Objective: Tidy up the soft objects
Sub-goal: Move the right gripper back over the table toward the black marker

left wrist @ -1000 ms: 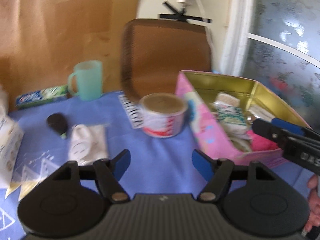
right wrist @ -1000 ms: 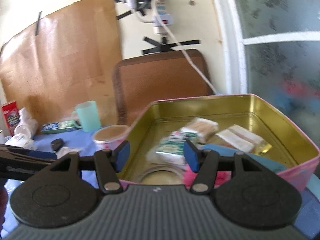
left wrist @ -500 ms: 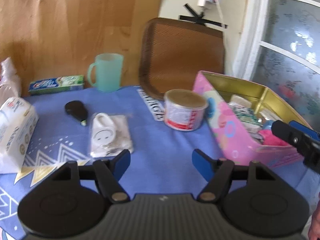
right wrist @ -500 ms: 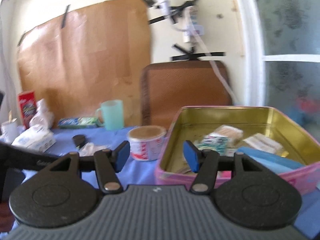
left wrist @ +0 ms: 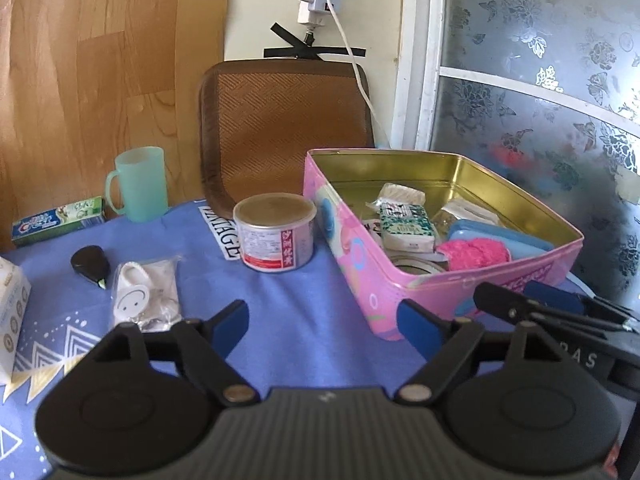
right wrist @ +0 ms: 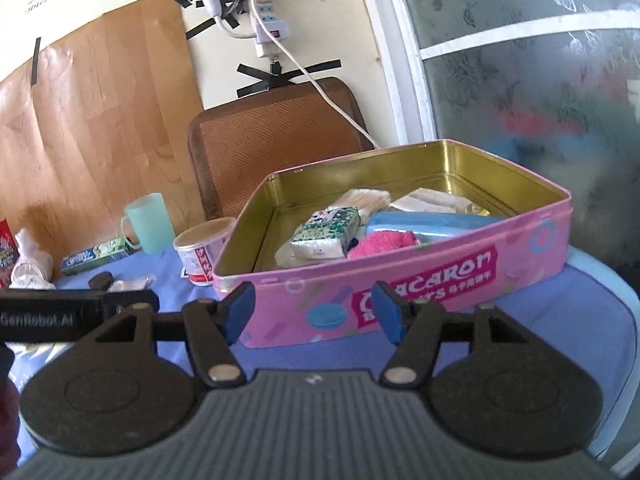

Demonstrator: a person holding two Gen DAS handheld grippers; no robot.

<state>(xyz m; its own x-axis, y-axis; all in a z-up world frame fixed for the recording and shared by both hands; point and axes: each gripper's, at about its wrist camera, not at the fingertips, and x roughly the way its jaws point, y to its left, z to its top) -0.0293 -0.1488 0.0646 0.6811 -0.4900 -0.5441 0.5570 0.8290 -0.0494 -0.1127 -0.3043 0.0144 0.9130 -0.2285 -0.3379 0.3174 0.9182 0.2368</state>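
Note:
A pink tin (left wrist: 400,276) (right wrist: 400,276) stands open on the blue tablecloth. Inside it lie a green tissue pack (left wrist: 406,222) (right wrist: 326,234), a pink fluffy cloth (left wrist: 474,254) (right wrist: 384,242), a blue case (left wrist: 504,238) (right wrist: 428,222) and some wrapped packets. A clear bag with a white smiley item (left wrist: 146,298) lies left of my left gripper (left wrist: 322,320), whose jaws are opening with nothing between them. My right gripper (right wrist: 314,312) hovers before the tin's front wall, its jaws opening and empty. In the left wrist view the right gripper (left wrist: 552,312) shows at the right edge.
A round lidded can (left wrist: 276,236) (right wrist: 204,254) stands left of the tin. Further left are a mint mug (left wrist: 138,184) (right wrist: 148,224), a toothpaste box (left wrist: 58,220) (right wrist: 96,258), a black oval object (left wrist: 90,258) and a tissue box (left wrist: 10,312). A brown chair back (left wrist: 284,120) stands behind.
Both grippers have pulled back from the tin and their jaws stand wider. The right gripper, earlier over the tin's inside, now sits in front of its wall.

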